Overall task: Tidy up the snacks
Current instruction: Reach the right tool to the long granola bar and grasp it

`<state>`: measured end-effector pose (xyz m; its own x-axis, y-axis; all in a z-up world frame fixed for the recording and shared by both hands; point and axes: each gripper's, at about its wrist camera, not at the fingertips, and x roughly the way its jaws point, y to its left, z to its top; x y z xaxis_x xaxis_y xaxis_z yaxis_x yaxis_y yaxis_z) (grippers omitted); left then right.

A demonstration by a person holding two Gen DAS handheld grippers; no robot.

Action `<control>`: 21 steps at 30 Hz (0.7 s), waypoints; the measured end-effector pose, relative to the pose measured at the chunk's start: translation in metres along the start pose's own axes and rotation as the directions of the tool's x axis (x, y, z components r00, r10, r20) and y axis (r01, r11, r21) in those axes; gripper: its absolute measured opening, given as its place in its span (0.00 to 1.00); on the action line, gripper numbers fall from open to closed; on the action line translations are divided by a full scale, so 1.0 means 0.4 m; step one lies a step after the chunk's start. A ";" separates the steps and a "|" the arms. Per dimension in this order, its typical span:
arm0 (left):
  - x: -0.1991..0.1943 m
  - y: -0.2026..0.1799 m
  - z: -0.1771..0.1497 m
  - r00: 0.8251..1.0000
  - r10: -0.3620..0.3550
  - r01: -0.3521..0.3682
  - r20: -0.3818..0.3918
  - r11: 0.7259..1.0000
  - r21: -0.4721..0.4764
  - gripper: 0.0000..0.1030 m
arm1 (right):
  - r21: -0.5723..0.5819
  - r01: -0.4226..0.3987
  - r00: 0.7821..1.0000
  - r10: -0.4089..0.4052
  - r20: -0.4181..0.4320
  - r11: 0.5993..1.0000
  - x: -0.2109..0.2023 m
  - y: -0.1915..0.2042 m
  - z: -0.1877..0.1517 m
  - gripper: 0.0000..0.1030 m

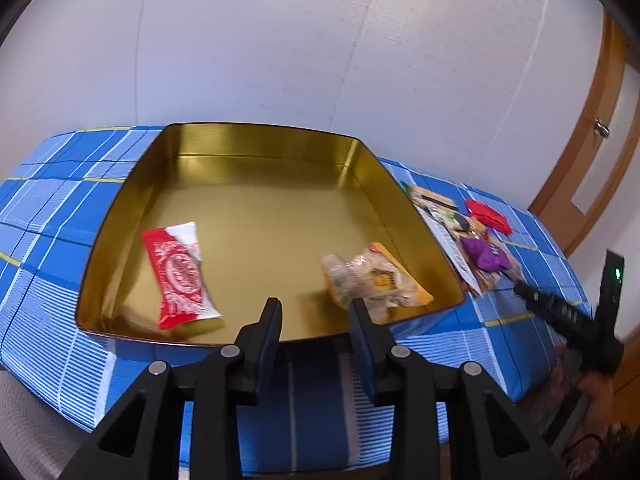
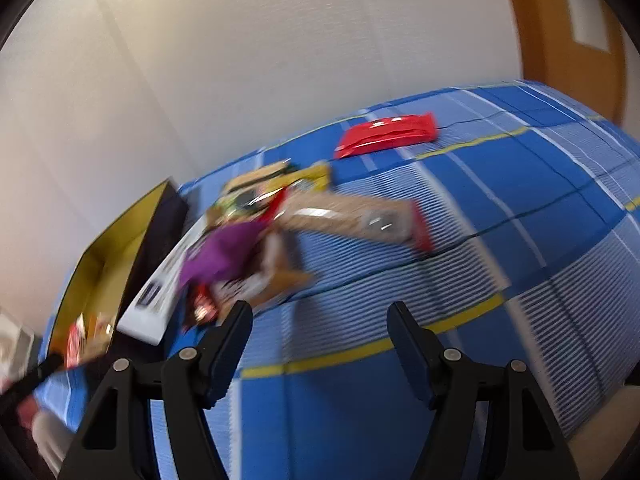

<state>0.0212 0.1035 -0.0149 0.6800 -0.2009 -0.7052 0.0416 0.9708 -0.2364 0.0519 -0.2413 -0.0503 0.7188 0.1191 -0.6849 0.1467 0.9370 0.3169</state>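
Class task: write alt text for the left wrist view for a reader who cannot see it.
An open gold tin on a blue checked cloth holds a red-and-white packet and a clear snack bag. The left gripper hovers open and empty before it; more snacks lie beside the tin.

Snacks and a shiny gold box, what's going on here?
Someone with a gripper in each hand is sorting snacks into a gold tin on a blue checked cloth. Two packets are already inside: a red and white one and a clear one. A pile of snacks still waits beside the tin. Both the left gripper and the right gripper are open and empty.
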 end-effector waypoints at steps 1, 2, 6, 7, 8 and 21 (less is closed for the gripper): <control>0.000 -0.006 0.000 1.000 -0.004 0.004 -0.004 1.000 0.007 0.34 | -0.020 0.016 1.000 -0.015 0.008 1.000 -0.001 -0.003 0.017 0.69; -0.001 -0.011 0.000 1.000 -0.006 0.006 -0.007 1.000 0.013 0.34 | -0.046 0.031 0.999 -0.031 0.010 0.998 0.001 -0.003 0.031 0.70; -0.010 -0.030 0.001 1.000 -0.022 0.022 -0.013 0.999 0.028 0.34 | -0.217 0.081 0.997 -0.080 0.010 0.973 0.038 0.020 0.107 0.74; -0.014 -0.035 0.000 1.000 -0.023 0.024 -0.011 0.999 0.034 0.34 | -0.275 0.067 0.997 -0.077 -0.026 0.959 0.063 0.029 0.126 0.74; -0.015 -0.040 0.001 1.000 -0.024 0.024 -0.011 0.999 0.041 0.34 | -0.317 0.052 0.995 -0.074 -0.060 0.947 0.082 0.037 0.134 0.74; -0.020 -0.071 0.002 0.999 -0.023 0.024 -0.023 0.997 0.080 0.34 | -0.387 0.059 0.984 -0.118 -0.132 0.920 0.170 0.056 0.130 0.49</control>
<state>0.0150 0.0775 -0.0020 0.6622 -0.2258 -0.7145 0.1163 0.9729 -0.1997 0.1394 -0.2292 -0.0557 0.6004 0.0498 -0.7982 -0.0857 0.9963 -0.0023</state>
